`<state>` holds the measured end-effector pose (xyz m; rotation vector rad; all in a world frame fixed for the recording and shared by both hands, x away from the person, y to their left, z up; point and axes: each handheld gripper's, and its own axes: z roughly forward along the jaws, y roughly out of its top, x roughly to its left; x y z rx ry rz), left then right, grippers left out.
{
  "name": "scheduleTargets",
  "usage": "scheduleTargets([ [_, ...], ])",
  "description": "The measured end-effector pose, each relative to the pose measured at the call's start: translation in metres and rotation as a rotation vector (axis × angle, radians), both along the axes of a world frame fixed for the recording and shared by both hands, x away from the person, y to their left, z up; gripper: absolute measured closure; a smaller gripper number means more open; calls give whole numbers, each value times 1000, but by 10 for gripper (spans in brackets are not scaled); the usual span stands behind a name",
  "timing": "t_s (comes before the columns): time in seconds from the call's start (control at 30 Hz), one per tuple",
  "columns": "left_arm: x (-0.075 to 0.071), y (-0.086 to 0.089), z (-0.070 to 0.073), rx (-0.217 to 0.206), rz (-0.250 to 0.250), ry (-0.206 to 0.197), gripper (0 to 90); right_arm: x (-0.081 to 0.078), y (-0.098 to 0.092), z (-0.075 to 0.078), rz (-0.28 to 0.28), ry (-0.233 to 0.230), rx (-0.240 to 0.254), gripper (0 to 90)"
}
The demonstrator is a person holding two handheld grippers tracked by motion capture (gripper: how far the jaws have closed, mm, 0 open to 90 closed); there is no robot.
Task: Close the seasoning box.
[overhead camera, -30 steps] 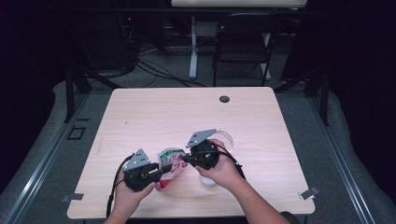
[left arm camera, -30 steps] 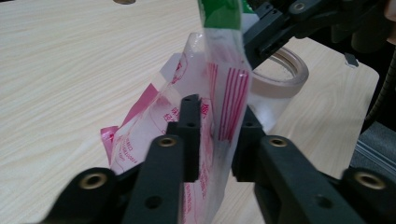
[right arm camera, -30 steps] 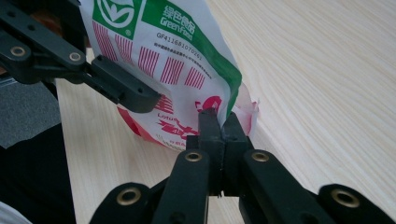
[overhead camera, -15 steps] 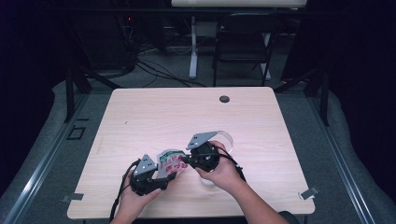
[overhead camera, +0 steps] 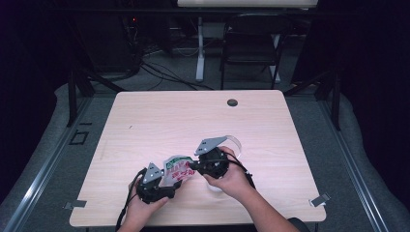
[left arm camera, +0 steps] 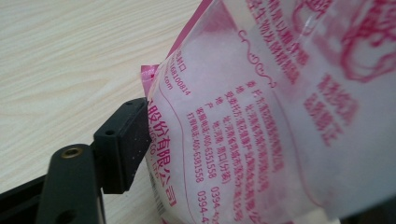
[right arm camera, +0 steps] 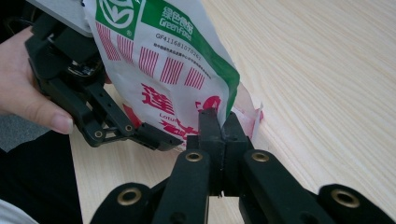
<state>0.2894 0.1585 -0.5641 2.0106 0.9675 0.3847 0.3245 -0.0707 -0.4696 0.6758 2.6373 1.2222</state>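
Plastic pouch [overhead camera: 177, 169] held low over bench [overhead camera: 159, 121] by right gripper [right arm camera: 219, 128], fingers clamped on its edge; left gripper [overhead camera: 155, 182] fingers just opened wide around pouch, regrasp judged next.

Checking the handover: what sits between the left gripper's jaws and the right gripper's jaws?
The pink-and-green printed plastic bag spans them in the high view; right gripper pinches its edge.

A wooden table [overhead camera: 159, 121] bears a dark round grommet [overhead camera: 232, 102]; a folding chair [overhead camera: 251, 46] stands behind.
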Motion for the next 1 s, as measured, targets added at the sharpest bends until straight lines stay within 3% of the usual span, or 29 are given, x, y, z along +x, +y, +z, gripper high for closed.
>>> scheduleTargets([
  [0.23, 4, -1, -9, -10, 4, 11, 230, 0, -1, 0, 6, 3, -4, 900],
  [0.4, 11, -1, -18, 15, -14, 89, 216, 1, -1, -1, 1, 8, 14, 900],
  [0.63, 14, -5, -22, 44, -22, 83, 220, 1, -2, -1, 5, 6, 9, 900],
  [0.83, 14, -6, -23, 42, -21, 87, 224, 1, -2, 0, 7, 4, 2, 900],
  [1.0, 14, -7, -24, 80, -20, 88, 251, 1, -2, 0, 9, 3, 4, 900],
])
